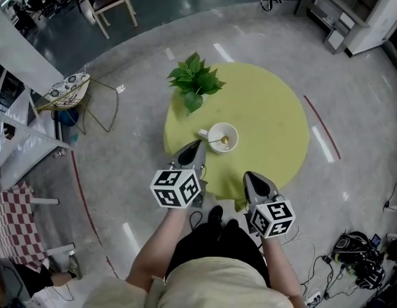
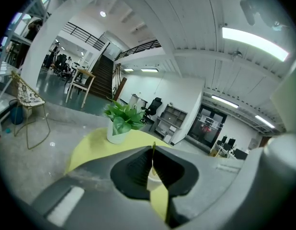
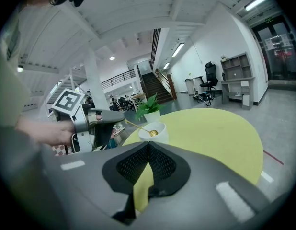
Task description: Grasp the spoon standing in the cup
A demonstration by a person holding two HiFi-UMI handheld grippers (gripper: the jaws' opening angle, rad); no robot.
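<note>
Two grippers hang by the near edge of the round table (image 1: 275, 117), but only one is at work. The left gripper (image 1: 198, 144) reaches in from about 7 o'clock of the cup (image 1: 232, 131), its jaws pressed together on the thin gold handle of the spoon (image 1: 218, 140). Its own view shows the handle as a sliver caught in the seam of the pads. The right gripper view shows the same handle running from the cup up into that tip. The spoon's bowl sits inside the cup, which stands a little toward 8 o'clock of the table's middle. The plant (image 1: 195, 82) is at the table's 11 o'clock edge, well apart. The handle leans out toward 9 o'clock, which is likely why the left side suits the job: the free end points that way, so the pinch can sit clear of the cup's rim. The right gripper (image 1: 250, 176) hangs at 5 o'clock of the cup, jaws closed on nothing, probably held back so as not to crowd the grasp.
</note>
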